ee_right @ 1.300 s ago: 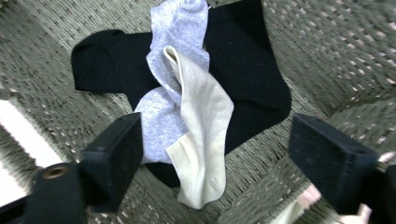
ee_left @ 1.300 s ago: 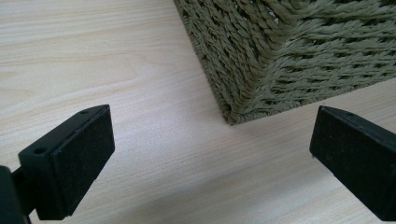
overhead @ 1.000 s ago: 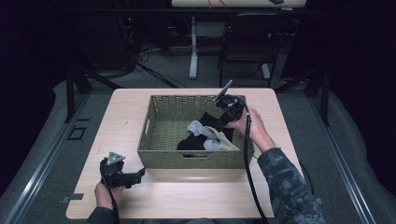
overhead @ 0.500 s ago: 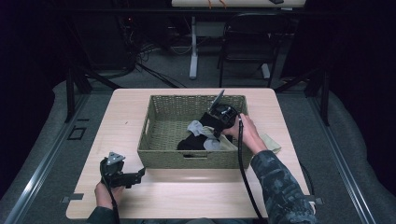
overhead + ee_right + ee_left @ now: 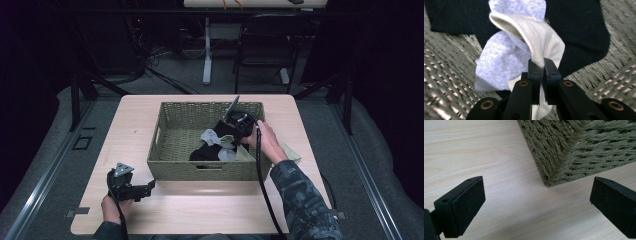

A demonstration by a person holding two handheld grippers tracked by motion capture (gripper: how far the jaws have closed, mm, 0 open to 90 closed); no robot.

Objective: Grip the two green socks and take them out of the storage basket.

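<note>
An olive wicker basket [image 5: 200, 172] stands mid-table and holds a black sock [image 5: 579, 25], a pale grey sock [image 5: 501, 62] and a cream sock [image 5: 544, 37]. My right gripper [image 5: 543, 62] reaches down into the basket's right side [image 5: 227, 137]. Its jaws have just been closing and now pinch a fold of the cream sock, which lies over the grey one. My left gripper [image 5: 150, 187] rests low on the table by the basket's front left corner [image 5: 584, 147]. It is open [image 5: 536, 200], with nothing but bare wood between its pads.
A cream cloth [image 5: 290, 151] lies on the table just right of the basket, under the right forearm. The light wooden tabletop [image 5: 200, 210] has free room in front of and left of the basket. Dark floor and chair legs lie beyond.
The right gripper has dropped from the basket's far right rim down and left onto the socks, and has closed on the cream sock. The left gripper has stayed put.
</note>
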